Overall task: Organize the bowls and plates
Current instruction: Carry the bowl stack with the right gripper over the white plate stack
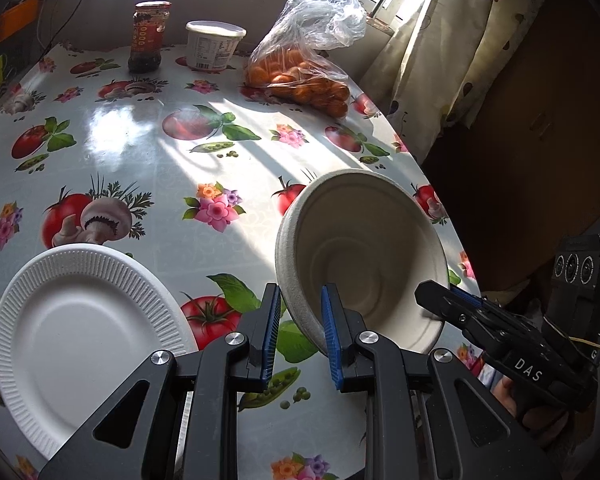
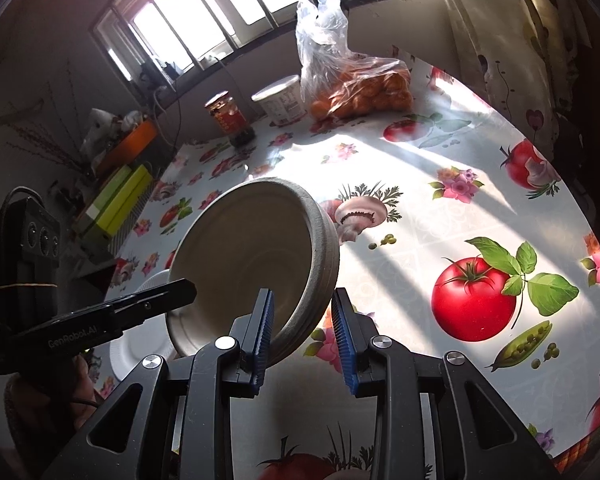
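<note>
A: Where is the bowl?

B: Lifted off the surface and tipped, with its hollow facing the left wrist camera. Both claws have it by the rim, one on each side.

A: So the left claw is closed on it?

B: Yes. Its blue pads pinch the bowl's near edge, the rim passing between them. In the right wrist view the left claw reaches in from the left side and meets the bowl's lower edge.

A: And the right claw?

B: The same on the opposite edge: the rim runs between its two blue pads, and the left pad lies against the wall. From the left wrist view its black fingers clasp the rim at the right.

A: Anything else of the task?

B: A white ribbed paper plate lies flat on the surface at the near left, apart from the bowl.

A: What is at the far end?

B: A dark jar with a red label, a white tub just beside it, and a clear plastic bag of small orange fruit to the right. They stand near the wall under the window, well apart from the bowl. The cloth on the surface is printed with tomatoes, mushrooms and flowers.
</note>
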Available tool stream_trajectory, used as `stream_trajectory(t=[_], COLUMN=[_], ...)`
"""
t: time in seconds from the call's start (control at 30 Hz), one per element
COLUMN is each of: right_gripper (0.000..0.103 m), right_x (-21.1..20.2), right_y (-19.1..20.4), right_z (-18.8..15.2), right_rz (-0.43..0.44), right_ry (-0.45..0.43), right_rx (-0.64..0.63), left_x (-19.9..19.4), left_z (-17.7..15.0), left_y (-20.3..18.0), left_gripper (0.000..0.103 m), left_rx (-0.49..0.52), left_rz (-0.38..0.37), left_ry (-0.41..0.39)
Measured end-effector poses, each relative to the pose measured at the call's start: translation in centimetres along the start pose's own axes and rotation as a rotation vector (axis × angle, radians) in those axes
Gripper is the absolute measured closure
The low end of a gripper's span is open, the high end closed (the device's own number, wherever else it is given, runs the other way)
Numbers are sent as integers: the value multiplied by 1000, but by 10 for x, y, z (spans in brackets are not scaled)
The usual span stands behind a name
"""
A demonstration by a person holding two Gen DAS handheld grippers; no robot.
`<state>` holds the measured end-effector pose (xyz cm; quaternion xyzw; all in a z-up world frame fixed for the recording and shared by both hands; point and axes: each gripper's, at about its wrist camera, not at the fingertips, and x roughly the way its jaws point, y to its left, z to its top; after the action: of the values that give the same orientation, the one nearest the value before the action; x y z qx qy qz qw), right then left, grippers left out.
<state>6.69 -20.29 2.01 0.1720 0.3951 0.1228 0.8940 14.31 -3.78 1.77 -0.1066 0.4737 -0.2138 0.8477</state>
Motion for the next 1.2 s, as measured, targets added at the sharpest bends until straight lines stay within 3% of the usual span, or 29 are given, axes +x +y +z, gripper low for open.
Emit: stream_trajectory(t=[1.2], right_gripper=[74], right_x=[58], right_y=[103], right_z=[-5], right_rz=[152], right_ry=[137], right_rx=[-184], left_x=[-82], left_z=[-33], left_y=[85], left_gripper=[81], left_rx=[-161], left_rz=[149], left_ry=[-127])
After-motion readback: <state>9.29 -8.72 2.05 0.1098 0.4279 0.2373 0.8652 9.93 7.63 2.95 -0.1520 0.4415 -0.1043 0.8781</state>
